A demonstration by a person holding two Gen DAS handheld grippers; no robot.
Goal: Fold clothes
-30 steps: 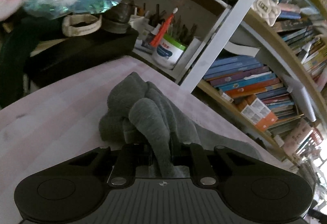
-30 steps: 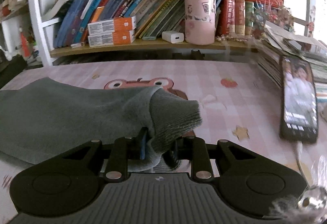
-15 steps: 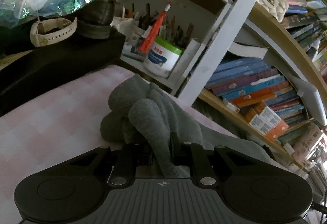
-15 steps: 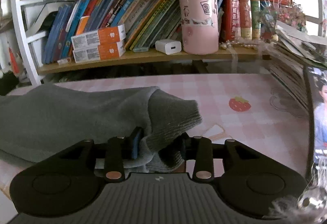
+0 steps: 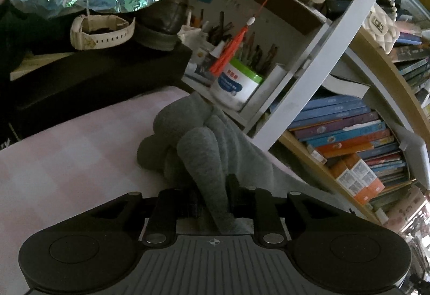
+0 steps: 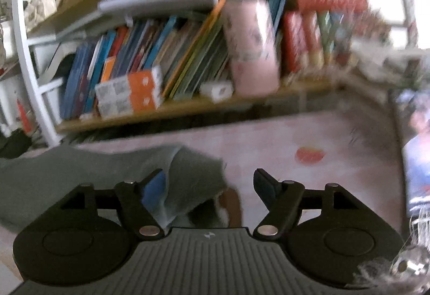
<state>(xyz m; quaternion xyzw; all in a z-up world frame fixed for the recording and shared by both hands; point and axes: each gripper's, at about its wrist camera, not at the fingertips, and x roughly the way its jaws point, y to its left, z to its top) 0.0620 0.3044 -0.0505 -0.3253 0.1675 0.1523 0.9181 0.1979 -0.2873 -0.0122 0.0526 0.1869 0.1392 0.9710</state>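
Observation:
A grey knitted garment [image 5: 204, 144] lies bunched on the pink checked tablecloth [image 5: 67, 157] in the left wrist view. My left gripper [image 5: 213, 190] is shut on a thick fold of it. In the blurred right wrist view the same grey garment [image 6: 80, 174] spreads to the left, and its cuff [image 6: 196, 179] rests against the left finger. My right gripper [image 6: 209, 182] is open, its fingers wide apart, with the cuff loose between them.
A white-framed bookshelf [image 6: 166, 63] full of books runs along the table's far edge. A pink cylinder [image 6: 250, 53] stands on it. A black box [image 5: 94, 74] with a white watch, and a white pen tub [image 5: 236, 85], sit at the left. A phone [image 6: 416, 166] lies right.
My right gripper has opened and let go of the grey cuff, and its view now swings and blurs. The left gripper keeps its hold and has edged towards the shelf.

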